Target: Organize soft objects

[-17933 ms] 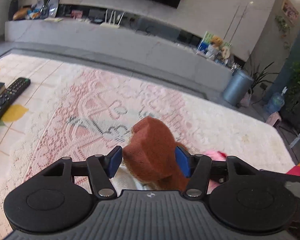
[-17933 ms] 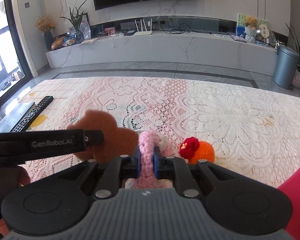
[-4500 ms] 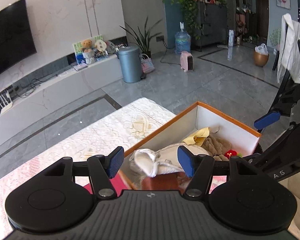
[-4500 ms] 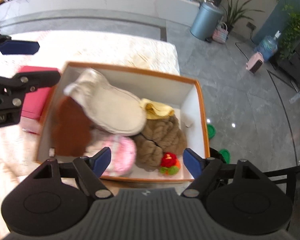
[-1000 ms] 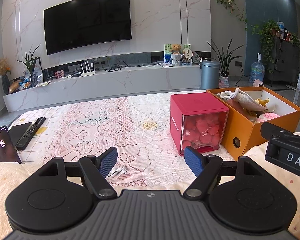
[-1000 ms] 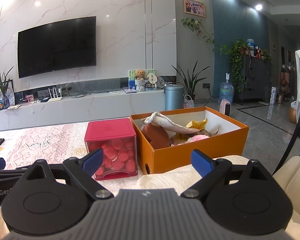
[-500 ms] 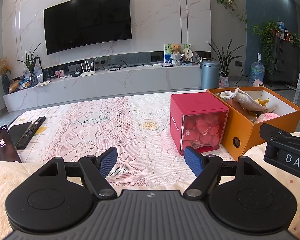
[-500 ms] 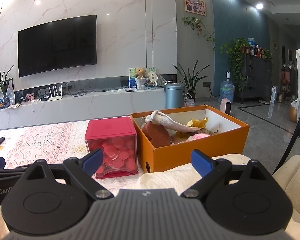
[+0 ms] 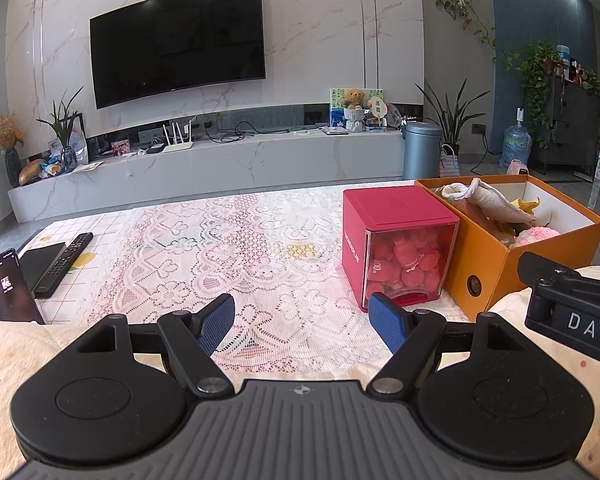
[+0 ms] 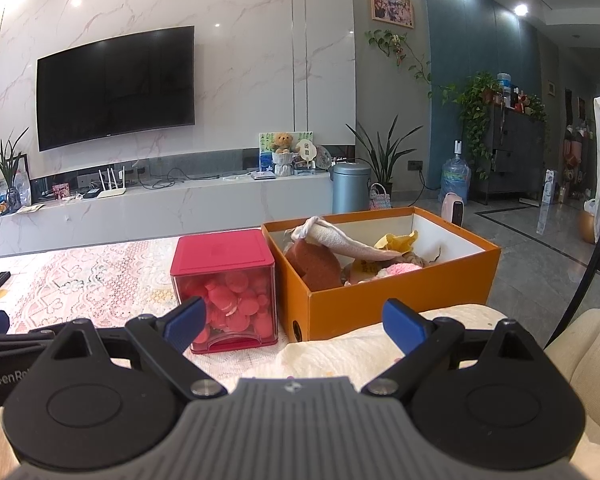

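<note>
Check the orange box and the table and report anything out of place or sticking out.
One thing: in the orange box, a cream plush piece lies slanted across the other soft toys, its end poking above the rim at the corner next to the red container. Nothing has spilled on the lace tablecloth.

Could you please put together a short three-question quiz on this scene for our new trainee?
1. True or false: the left gripper is shut on a soft toy.
2. Which container holds the soft objects? A) the red-lidded box B) the orange box C) neither
3. Fill in: on the lace tablecloth, the red-lidded box stands on the ____ side of the orange box in the right wrist view.

Key: 1. False; both it and the right gripper are open and empty. 2. B. 3. left.
</note>
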### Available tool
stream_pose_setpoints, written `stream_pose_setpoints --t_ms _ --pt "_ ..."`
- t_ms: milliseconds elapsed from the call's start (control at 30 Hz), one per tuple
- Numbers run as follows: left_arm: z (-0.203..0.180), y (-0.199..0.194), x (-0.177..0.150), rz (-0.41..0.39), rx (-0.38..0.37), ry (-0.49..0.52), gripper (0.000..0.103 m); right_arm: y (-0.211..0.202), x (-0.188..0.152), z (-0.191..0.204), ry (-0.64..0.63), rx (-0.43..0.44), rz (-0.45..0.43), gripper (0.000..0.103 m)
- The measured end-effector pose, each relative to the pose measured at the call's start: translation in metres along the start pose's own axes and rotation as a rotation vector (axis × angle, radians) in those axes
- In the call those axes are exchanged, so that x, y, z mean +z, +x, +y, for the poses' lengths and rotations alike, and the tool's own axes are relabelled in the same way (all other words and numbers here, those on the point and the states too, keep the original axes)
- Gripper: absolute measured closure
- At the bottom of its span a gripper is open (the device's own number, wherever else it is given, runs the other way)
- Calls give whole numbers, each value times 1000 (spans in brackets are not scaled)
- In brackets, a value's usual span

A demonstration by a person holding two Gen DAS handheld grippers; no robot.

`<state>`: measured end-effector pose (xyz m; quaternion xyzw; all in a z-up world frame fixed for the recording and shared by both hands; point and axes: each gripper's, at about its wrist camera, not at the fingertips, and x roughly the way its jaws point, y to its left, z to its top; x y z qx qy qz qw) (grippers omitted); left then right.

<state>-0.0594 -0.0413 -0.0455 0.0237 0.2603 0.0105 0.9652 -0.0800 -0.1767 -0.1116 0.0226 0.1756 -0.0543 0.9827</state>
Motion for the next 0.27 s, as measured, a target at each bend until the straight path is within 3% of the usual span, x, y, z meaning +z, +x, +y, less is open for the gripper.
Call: stream_pose_setpoints --t_ms 267 --pt "2 -3 1 1 4 -5 12 1 1 0 -1 1 5 9"
